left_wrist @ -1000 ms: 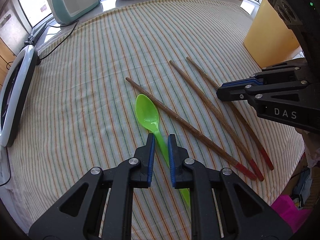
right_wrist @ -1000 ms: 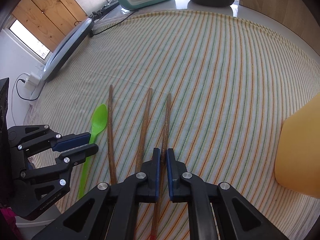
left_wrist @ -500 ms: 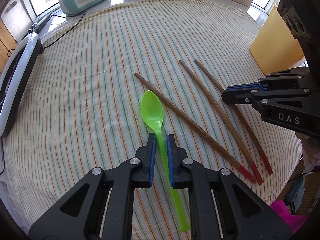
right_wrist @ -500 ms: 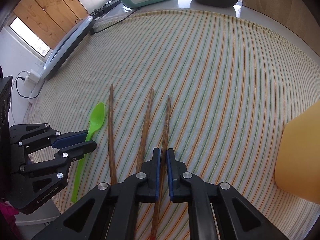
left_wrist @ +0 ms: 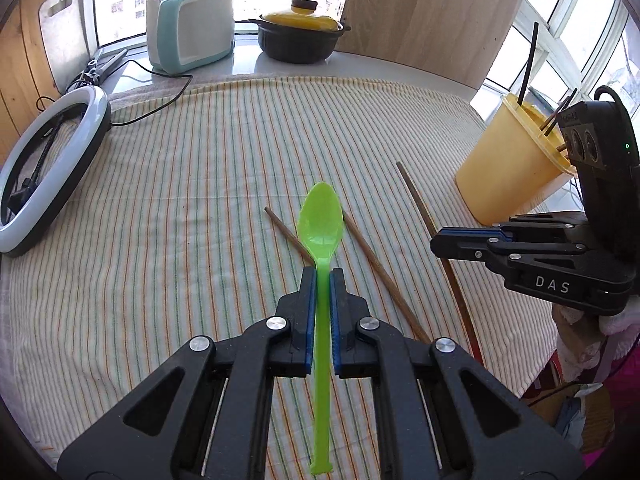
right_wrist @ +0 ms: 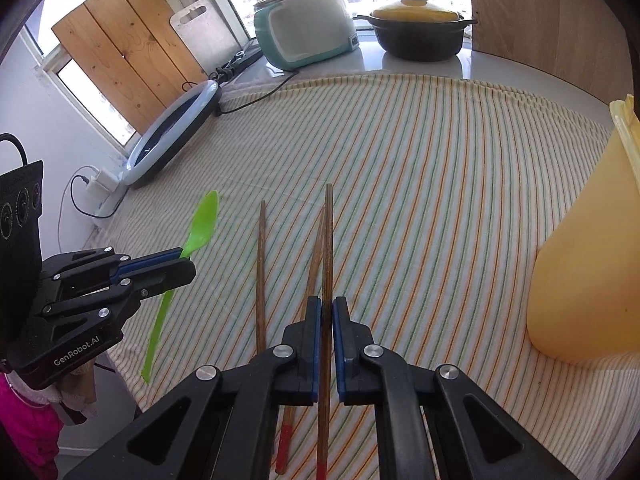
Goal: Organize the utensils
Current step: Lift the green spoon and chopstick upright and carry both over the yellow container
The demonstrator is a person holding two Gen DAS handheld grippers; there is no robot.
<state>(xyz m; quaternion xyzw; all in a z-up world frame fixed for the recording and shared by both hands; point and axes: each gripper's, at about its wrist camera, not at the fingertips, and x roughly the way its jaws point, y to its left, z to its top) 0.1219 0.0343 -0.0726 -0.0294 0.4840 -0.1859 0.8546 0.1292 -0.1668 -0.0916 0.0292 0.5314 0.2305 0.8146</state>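
Observation:
My left gripper (left_wrist: 320, 276) is shut on the handle of a green plastic spoon (left_wrist: 321, 224), which hangs above the striped cloth with its bowl pointing away. My right gripper (right_wrist: 327, 306) is shut on one brown chopstick (right_wrist: 328, 240) with a red end, lifted off the cloth. Two more chopsticks (right_wrist: 261, 264) lie on the cloth just left of it. In the left wrist view the right gripper (left_wrist: 440, 240) holds its chopstick (left_wrist: 420, 204) at a slant. A yellow cup (left_wrist: 508, 168) with sticks in it stands at the right. The left gripper (right_wrist: 188, 266) with the spoon (right_wrist: 202, 222) shows in the right wrist view.
A ring light (left_wrist: 44, 168) lies at the left edge of the cloth, its cable trailing back. A teal and white cooker (left_wrist: 188, 24) and a black pot with a yellow lid (left_wrist: 300, 36) stand behind. The yellow cup (right_wrist: 592, 264) is close on the right. A wooden board (left_wrist: 424, 12) leans at the back.
Both grippers have risen and tilted up. The spoon has come off the cloth in the left gripper, and one chopstick has come up in the right gripper. The other two chopsticks stay down.

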